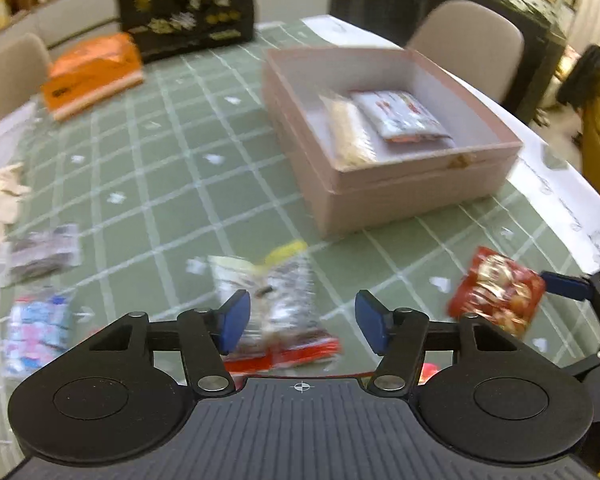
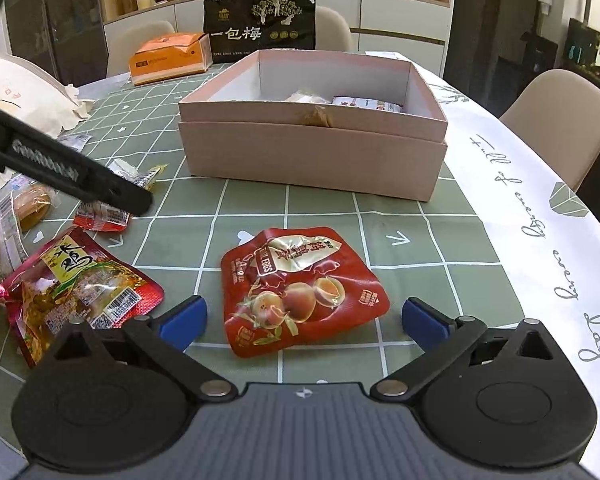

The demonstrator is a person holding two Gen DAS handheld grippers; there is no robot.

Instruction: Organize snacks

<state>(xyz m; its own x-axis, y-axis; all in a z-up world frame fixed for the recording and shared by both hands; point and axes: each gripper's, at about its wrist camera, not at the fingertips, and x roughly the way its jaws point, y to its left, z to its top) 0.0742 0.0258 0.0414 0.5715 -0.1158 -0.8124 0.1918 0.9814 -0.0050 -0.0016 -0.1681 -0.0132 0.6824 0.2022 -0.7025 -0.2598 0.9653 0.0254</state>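
Observation:
A pink open box [image 1: 380, 200] [image 2: 312, 160] stands on the green checked tablecloth, with two snack packets [image 1: 400, 116] [image 2: 364, 102] lying inside. My left gripper [image 1: 302, 320] is open over a clear packet with a red end [image 1: 276, 304], which lies between its blue pads without being pressed. My right gripper [image 2: 304, 320] is open wide around a red egg-snack pouch [image 2: 300, 288] [image 1: 496, 296] that lies flat on the cloth, and its pads stay clear of the pouch. The left view is blurred.
Several loose packets lie at the left: a red-and-yellow pouch [image 2: 80, 284], a bread packet [image 2: 28, 204], blue-pink and dark packets [image 1: 36, 332]. An orange tissue box [image 2: 168, 56] and a black bag [image 2: 260, 20] stand behind. Chairs [image 2: 560, 120] ring the table, whose white edge [image 2: 540, 220] curves at the right.

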